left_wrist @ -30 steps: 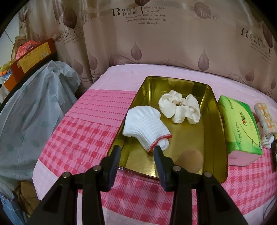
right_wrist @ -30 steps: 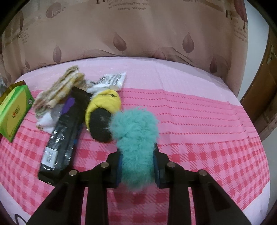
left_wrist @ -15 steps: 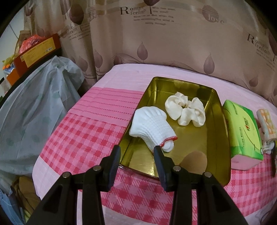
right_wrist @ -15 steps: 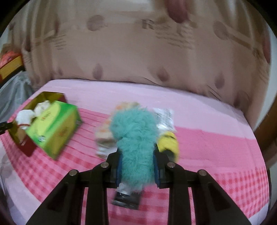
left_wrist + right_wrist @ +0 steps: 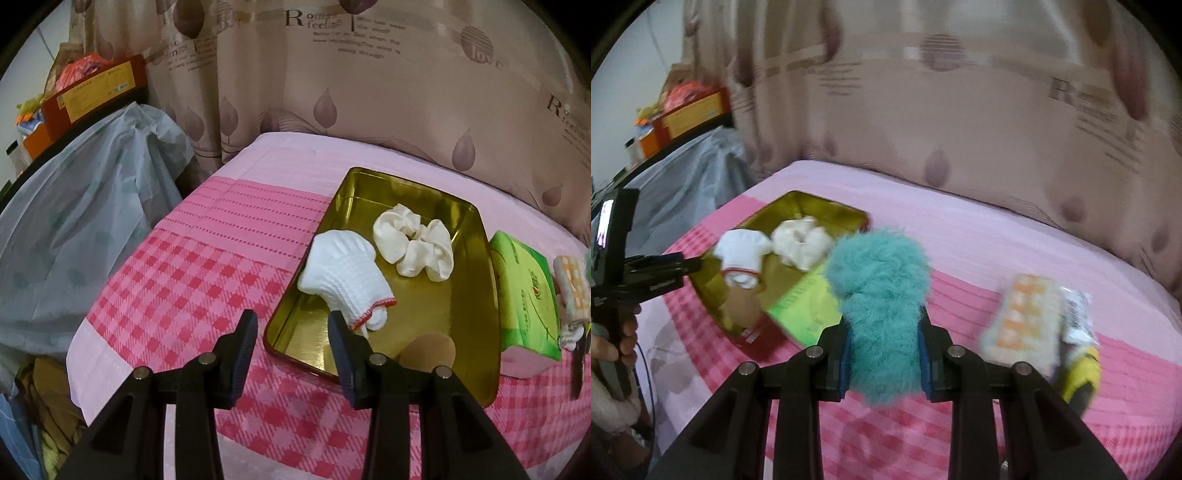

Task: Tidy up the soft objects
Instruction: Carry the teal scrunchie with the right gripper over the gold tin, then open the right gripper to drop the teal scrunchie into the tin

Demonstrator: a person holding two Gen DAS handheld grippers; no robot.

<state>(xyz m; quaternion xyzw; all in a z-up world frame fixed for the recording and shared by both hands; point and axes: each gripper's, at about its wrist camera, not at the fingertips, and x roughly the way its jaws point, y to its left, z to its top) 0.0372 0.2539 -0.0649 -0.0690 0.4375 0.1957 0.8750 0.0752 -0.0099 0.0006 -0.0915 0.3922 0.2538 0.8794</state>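
Gripping the teal fluffy thing (image 5: 881, 295) across its lower middle, the right gripper (image 5: 882, 363) is clenched on it, and the fur bulges out above and below the pads. It looks very light and soft, so I judge it will squash and not slip; a hold at the middle seems good. The gold tin (image 5: 746, 332) lies at about ten o'clock from it in the right wrist view, with the white glove (image 5: 343, 277) and the cream scrunchie (image 5: 413, 245) inside and the green tissue pack (image 5: 524, 295) beside it. The left gripper (image 5: 291, 347) hangs released and empty over the tin's near edge. One second ago the right view showed no tin, only the pile; now it has swung toward the tin.
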